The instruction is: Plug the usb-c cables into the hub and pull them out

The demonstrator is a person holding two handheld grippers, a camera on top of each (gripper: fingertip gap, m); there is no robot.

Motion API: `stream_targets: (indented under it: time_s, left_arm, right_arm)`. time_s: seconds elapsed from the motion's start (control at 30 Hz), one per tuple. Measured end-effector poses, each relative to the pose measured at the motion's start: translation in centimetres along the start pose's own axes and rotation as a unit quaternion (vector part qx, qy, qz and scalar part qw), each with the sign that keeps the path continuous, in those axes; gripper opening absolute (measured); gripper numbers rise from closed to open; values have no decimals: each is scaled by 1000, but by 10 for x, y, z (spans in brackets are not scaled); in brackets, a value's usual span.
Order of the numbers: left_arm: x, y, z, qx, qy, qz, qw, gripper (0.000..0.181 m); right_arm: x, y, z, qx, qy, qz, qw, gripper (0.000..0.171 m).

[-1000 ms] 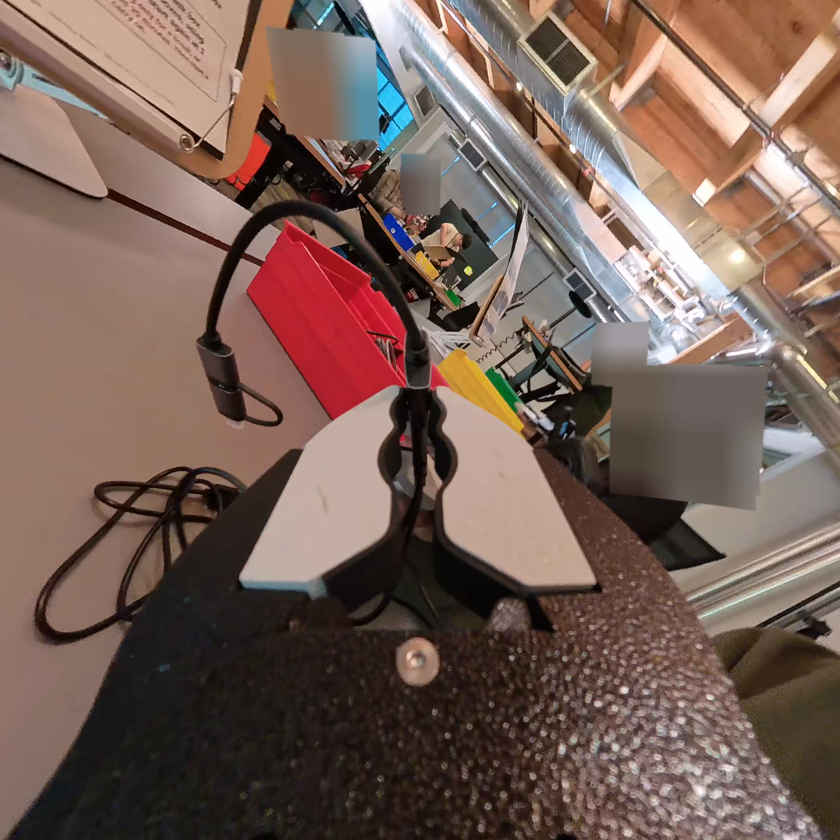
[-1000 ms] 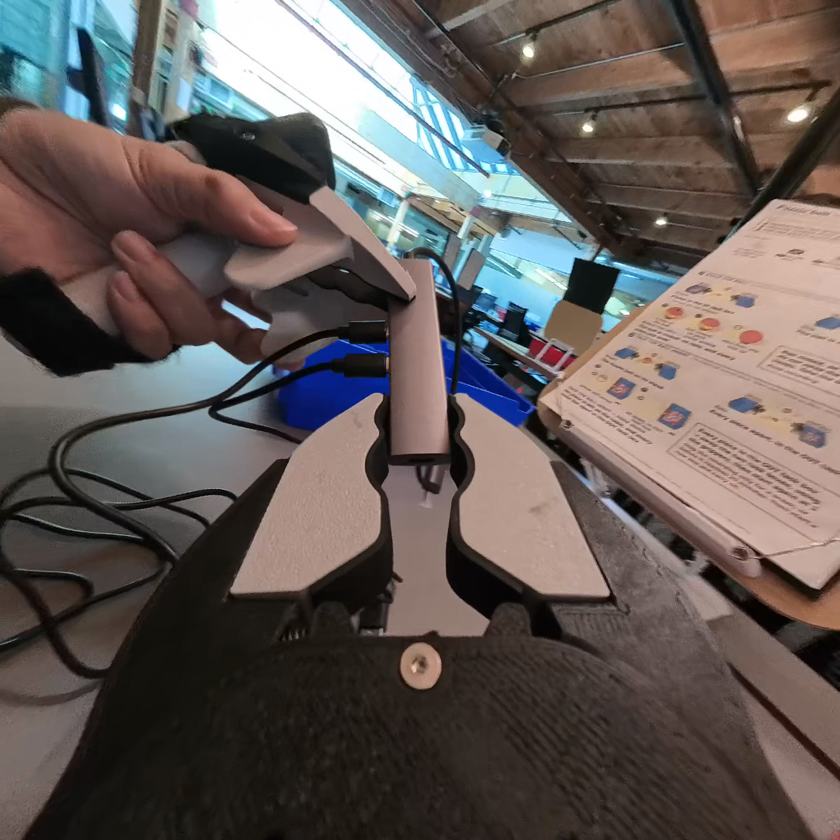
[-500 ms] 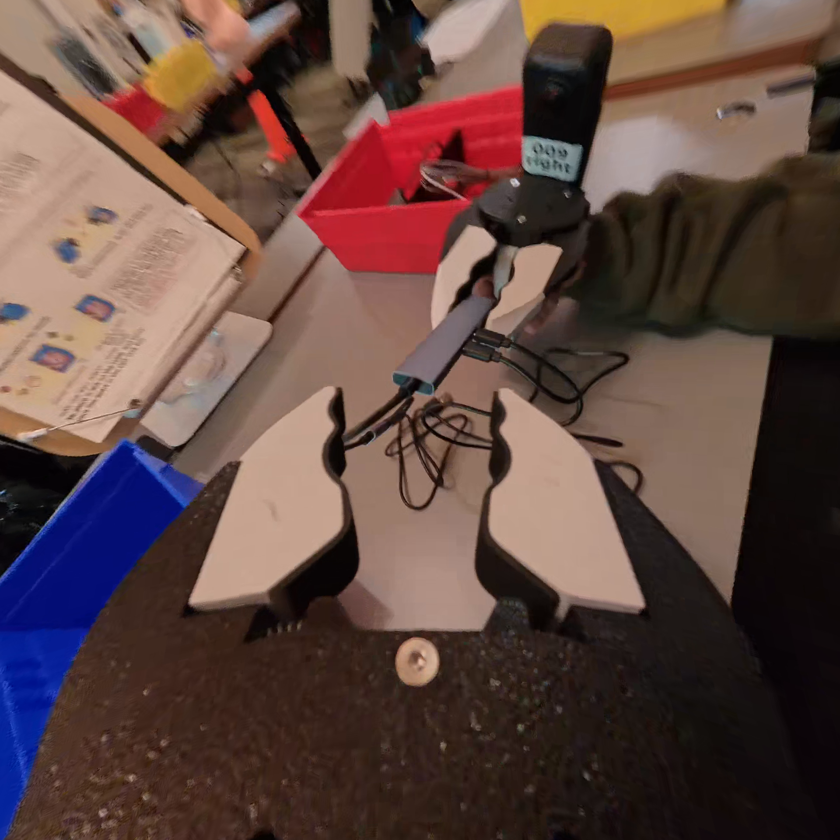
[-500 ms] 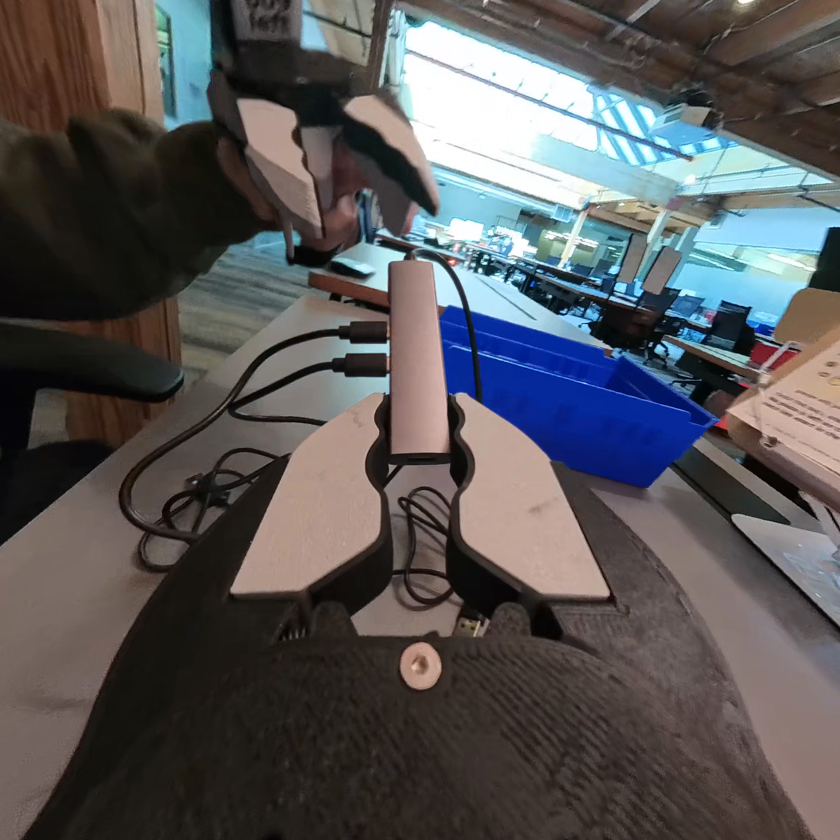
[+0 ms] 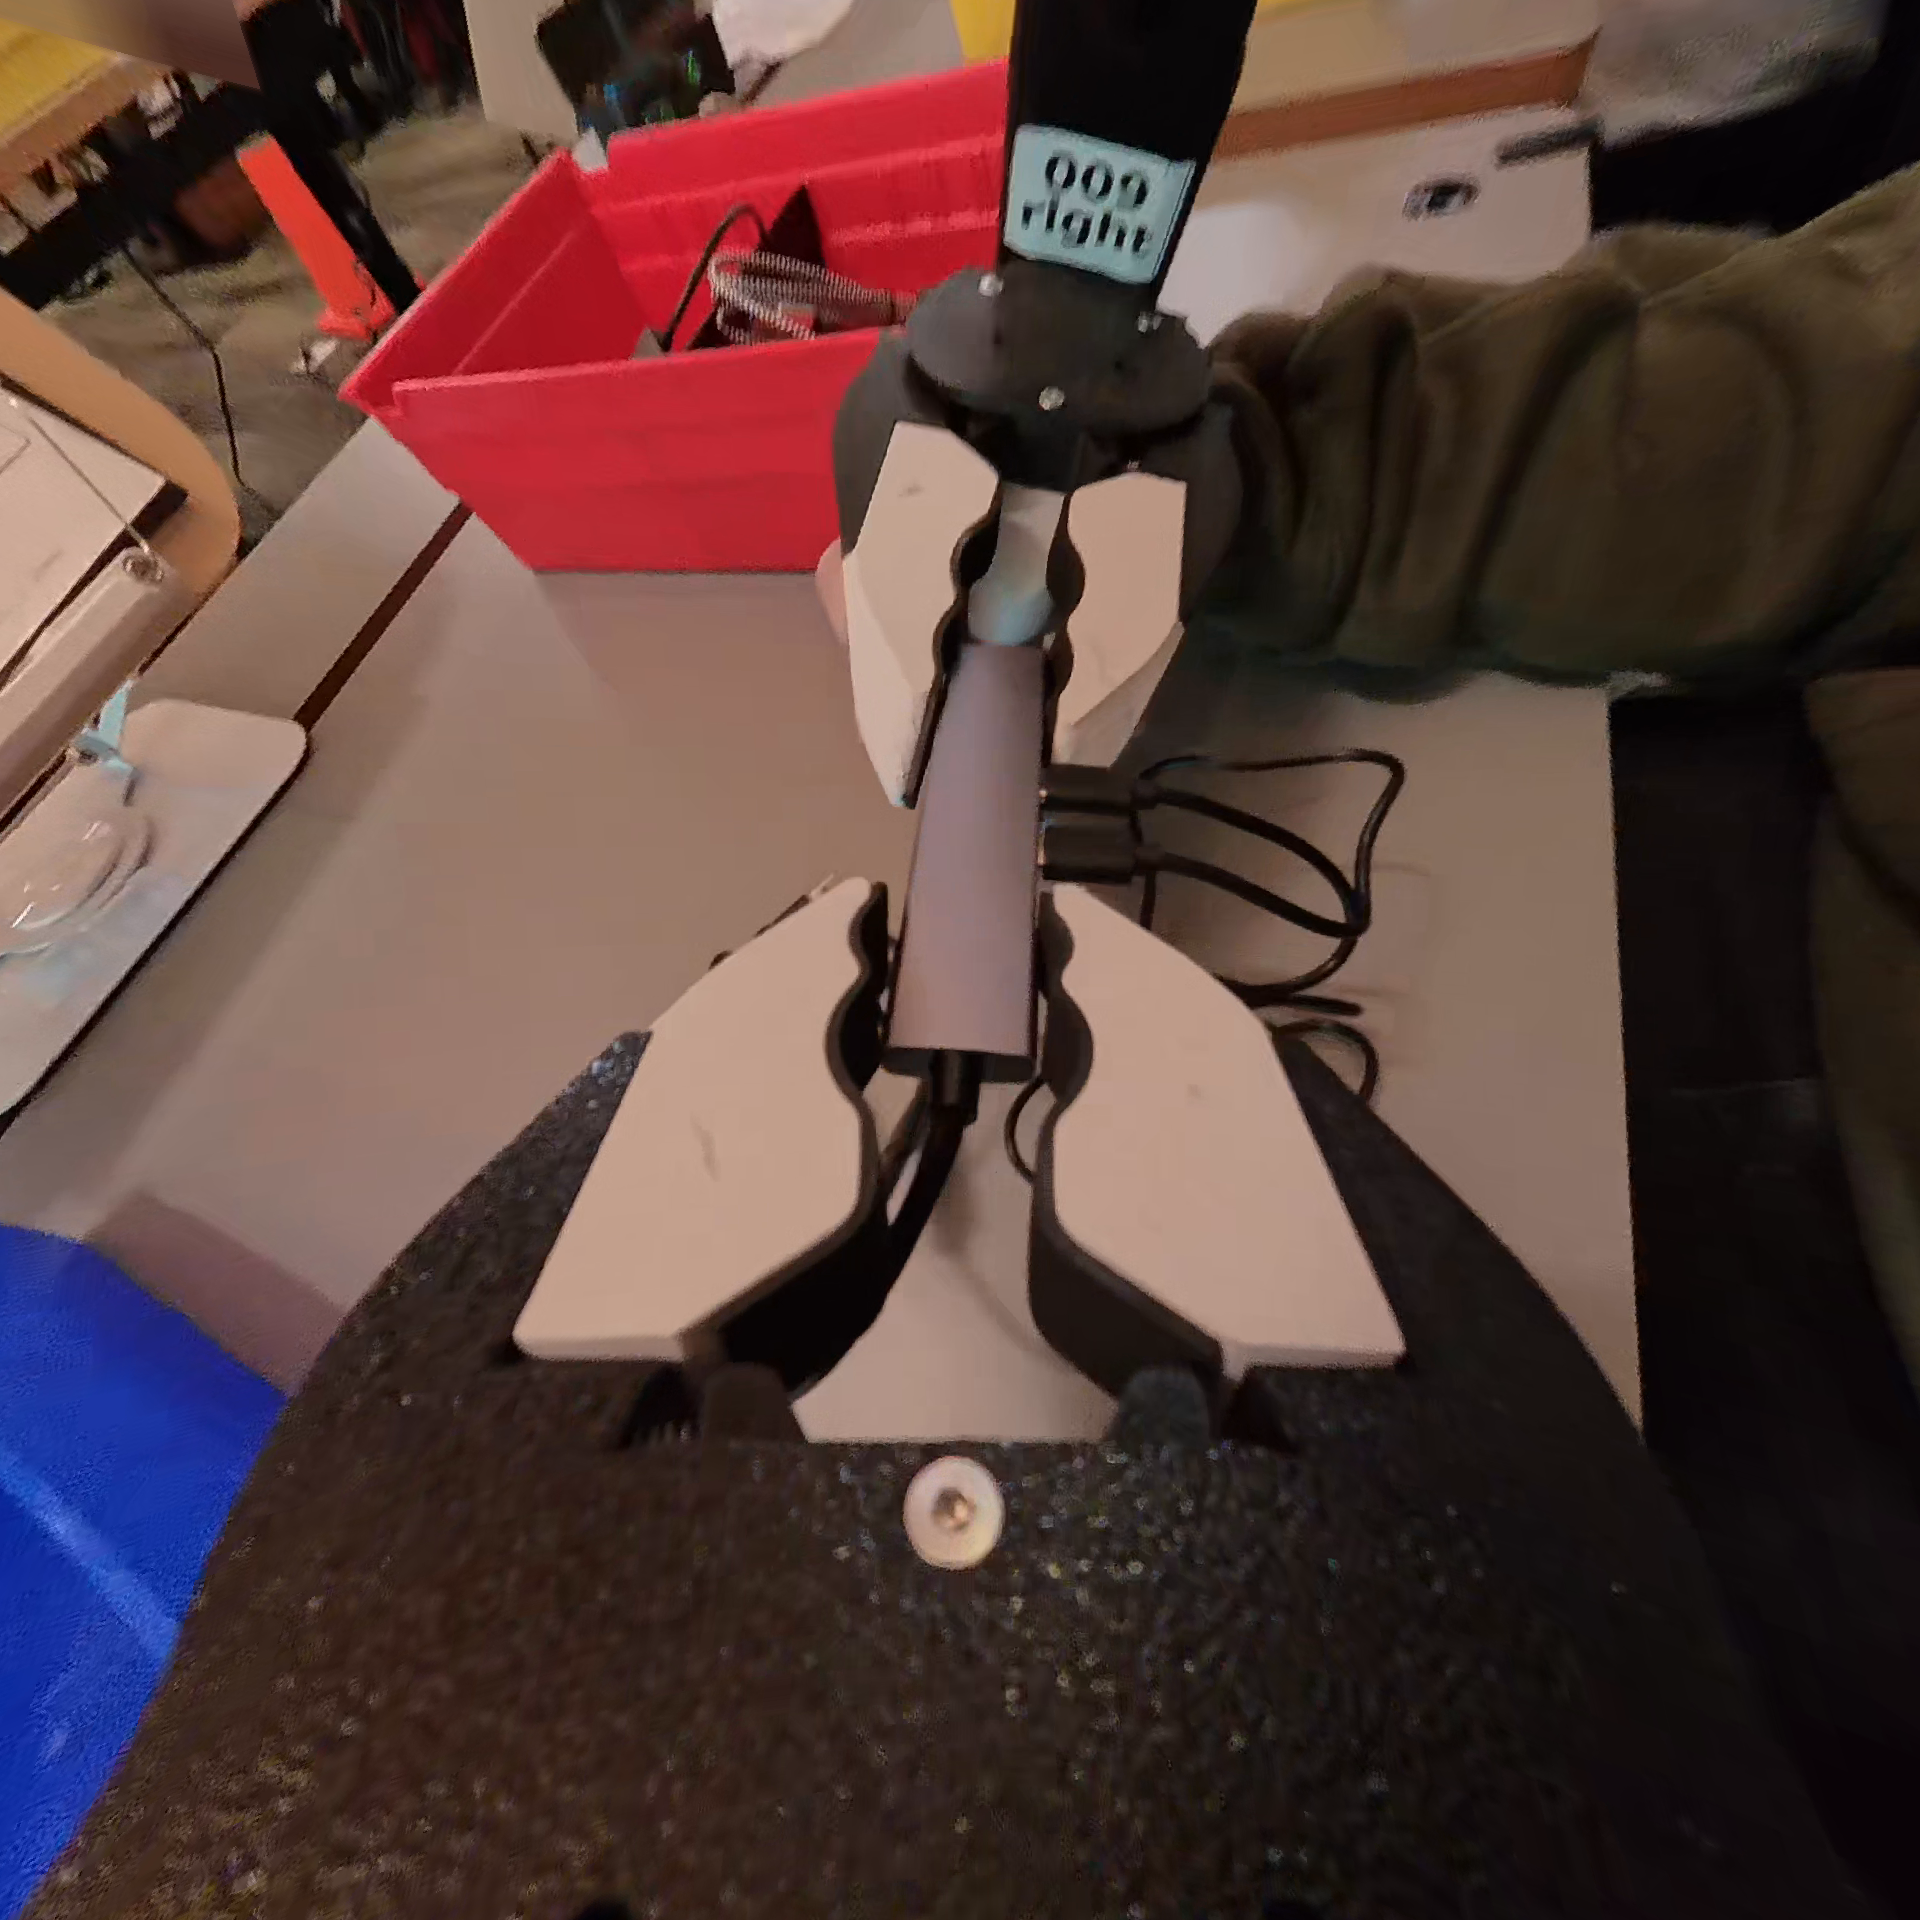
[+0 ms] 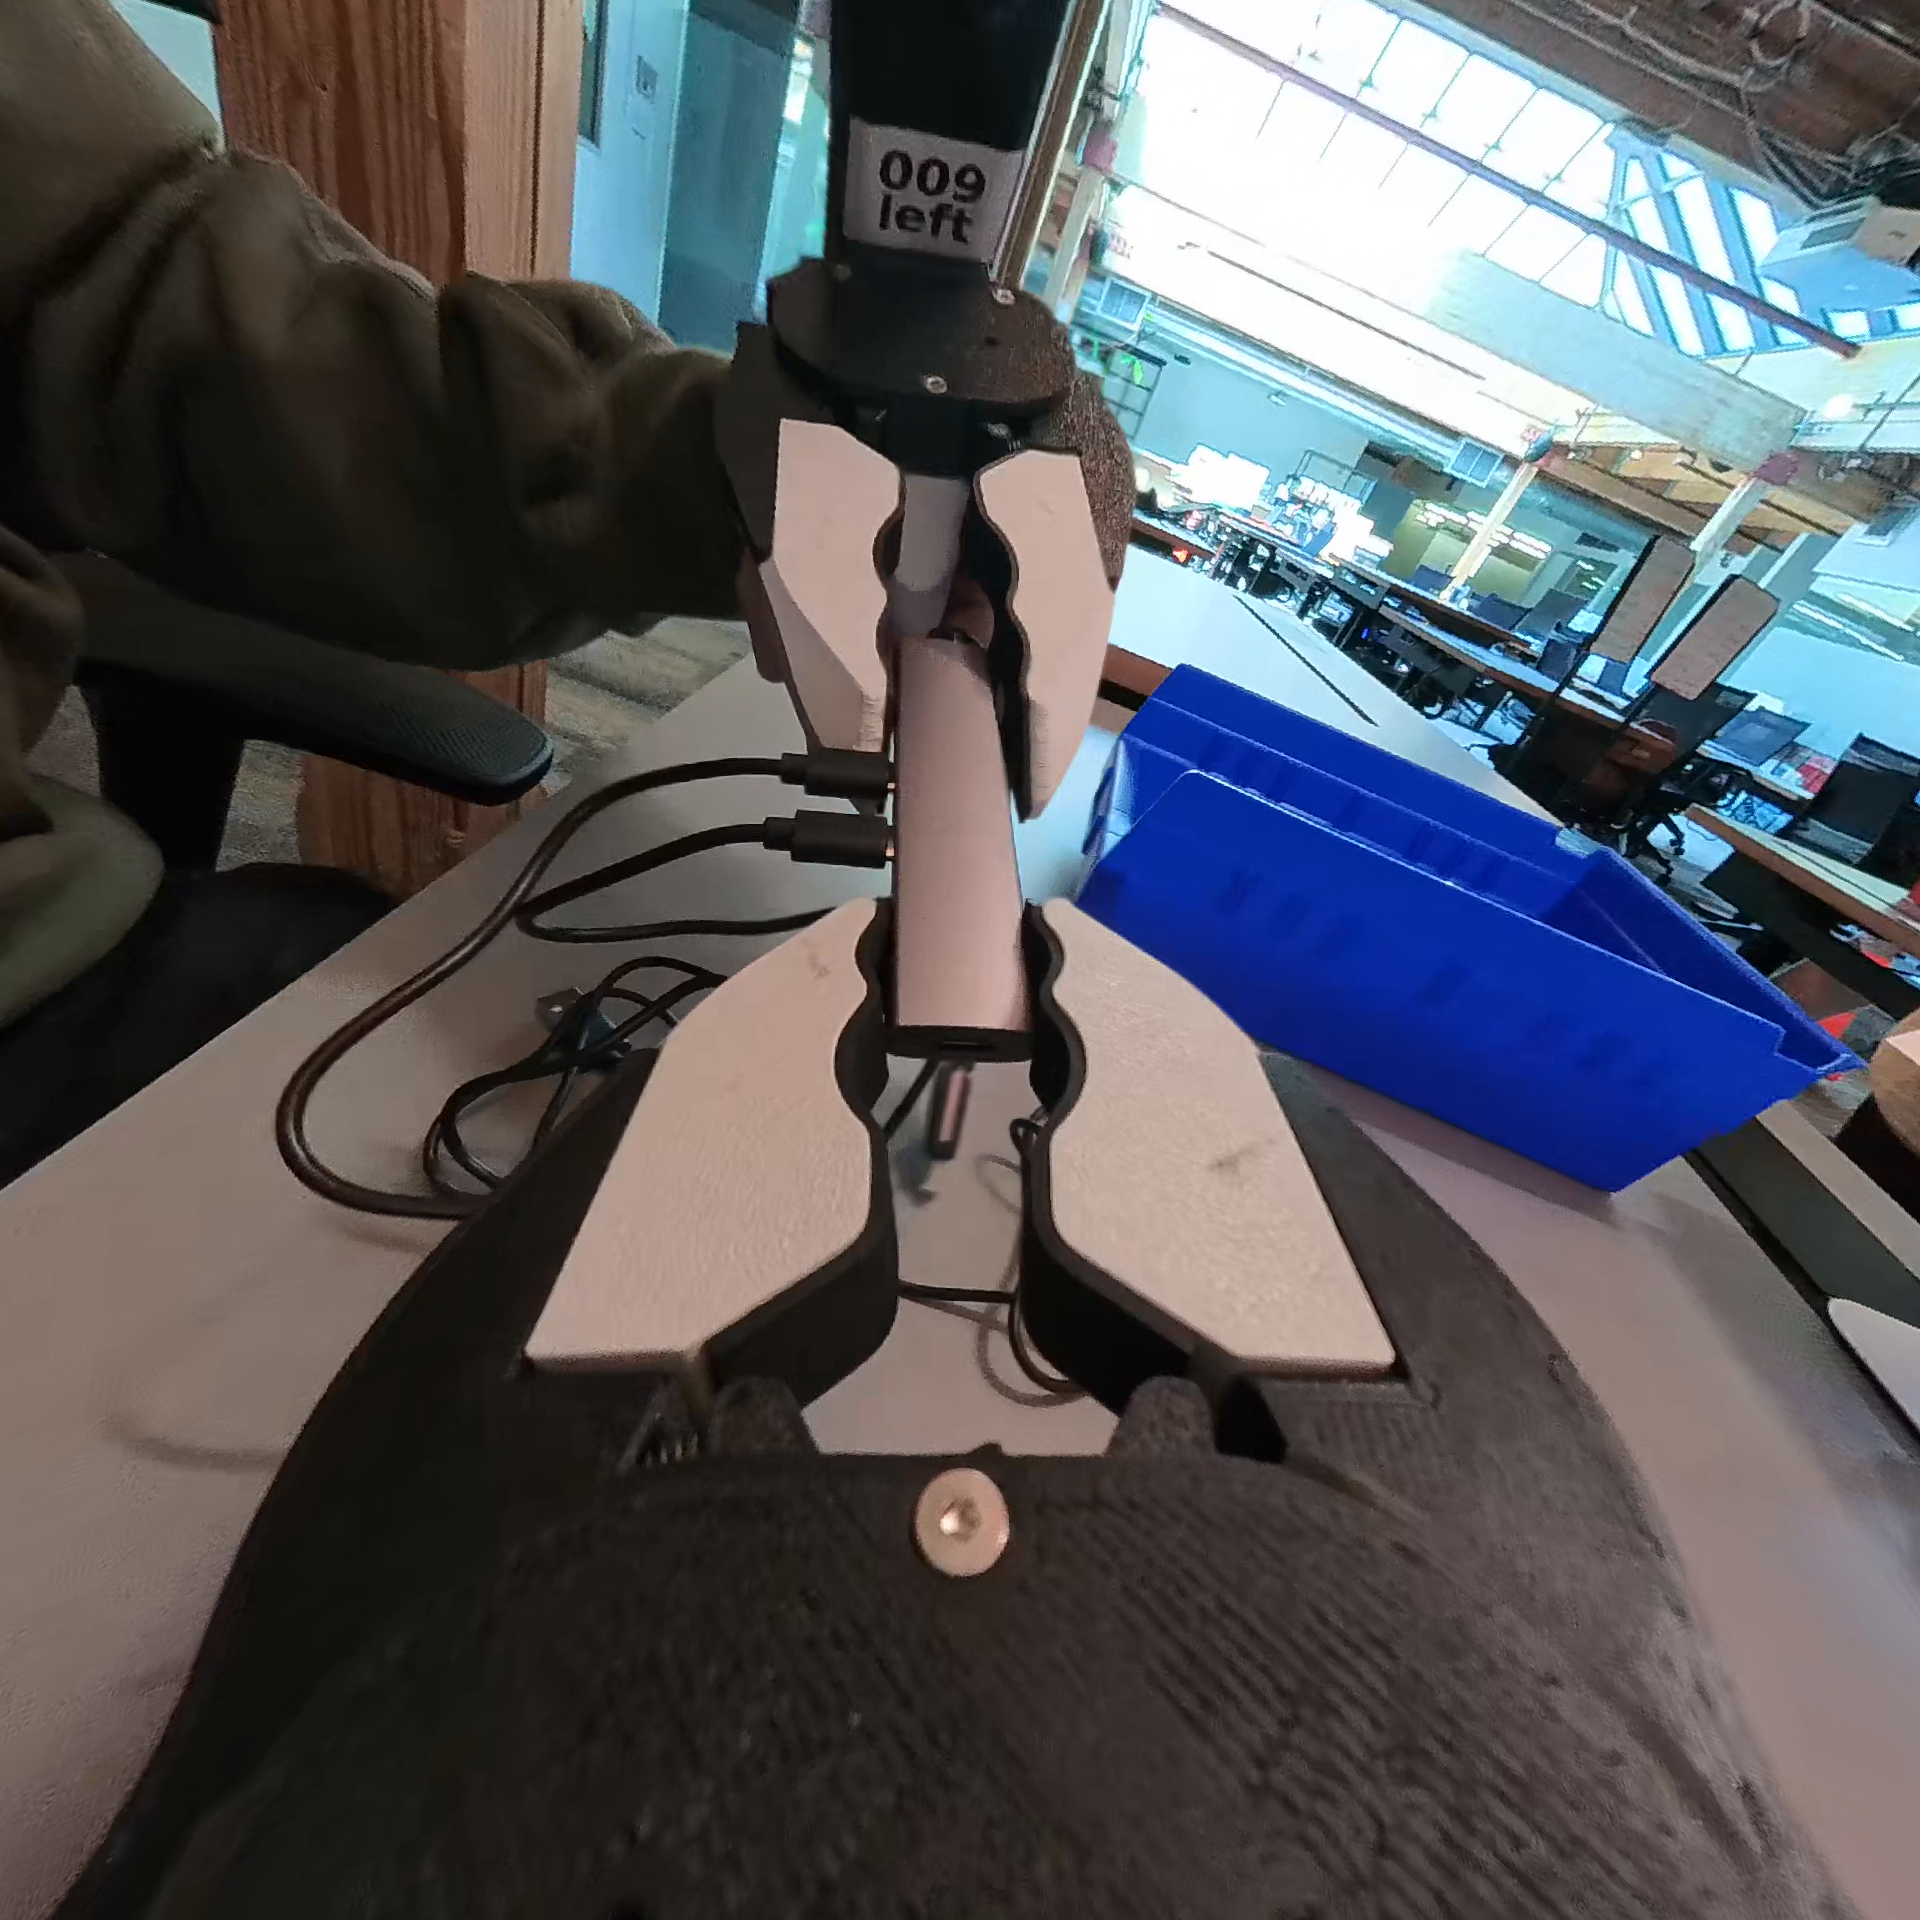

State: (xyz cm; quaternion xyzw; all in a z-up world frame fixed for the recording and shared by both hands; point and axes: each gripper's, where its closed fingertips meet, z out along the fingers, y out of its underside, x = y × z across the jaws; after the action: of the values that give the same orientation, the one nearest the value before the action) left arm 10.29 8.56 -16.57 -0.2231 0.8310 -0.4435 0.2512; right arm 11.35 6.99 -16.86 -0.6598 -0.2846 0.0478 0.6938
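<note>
Since half a second ago the left gripper [image 5: 961,925] has been brought onto the hub [image 6: 951,831], now clenched at both ends with the right gripper [image 6: 951,925] above the tabletop [image 6: 208,1299]; two usb-c cables [image 6: 821,805] are seated, their pulling out judged outstanding.

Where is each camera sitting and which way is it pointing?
Left wrist view: on the left gripper, looking across the table toward the red bin; its fingers grip the hub, green sleeve beyond.
Right wrist view: on the right gripper, facing the blue bin; its fingers clamp the hub.
Shared: the hub, two plugged cables, both grippers head-on.
</note>
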Motion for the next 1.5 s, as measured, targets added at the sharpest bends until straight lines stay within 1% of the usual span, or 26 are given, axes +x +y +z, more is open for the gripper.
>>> stream_targets:
  time_s: [0.07, 0.23, 0.37, 0.43, 0.57, 0.77, 0.93, 1.2, 1.37, 1.5]
  left_arm:
    - [2, -2, 0, 29, 6, -7, 1000, 26]
    - [10, -5, 0, 74, 28, -29, 996, 25]
    - [14, -7, -2, 96, 45, -46, 993, 25]
    - [18, -10, -4, 107, 69, -60, 990, 26]
    - [23, -7, -5, 87, 95, -84, 988, 26]
    - [21, -9, -5, 83, 92, -121, 985, 25]
    - [22, -4, -3, 69, 84, -113, 988, 24]
    - [26, 2, 0, 54, 86, -136, 985, 24]
    - [23, 1, 2, 69, 76, -161, 982, 24]
    - [23, -2, 2, 98, 85, -201, 971, 24]
  right_arm:
    - [-1, -2, 0, 8, -5, 4, 1000, 24]
    - [-6, -5, -2, 24, -24, 8, 999, 24]
    - [-8, -10, -2, 39, -32, 13, 999, 24]
    - [-11, -16, -3, 54, -39, 16, 998, 24]
    - [-13, -15, -3, 52, -47, 19, 997, 24]
    - [-11, -16, -4, 53, -42, 18, 998, 24]
    - [-12, -12, -4, 44, -46, 22, 998, 24]
    - [-14, -11, -4, 48, -64, 54, 995, 24]
    - [-11, -10, -5, 57, -60, 64, 995, 24]
    - [-10, -13, -6, 67, -58, 59, 994, 25]
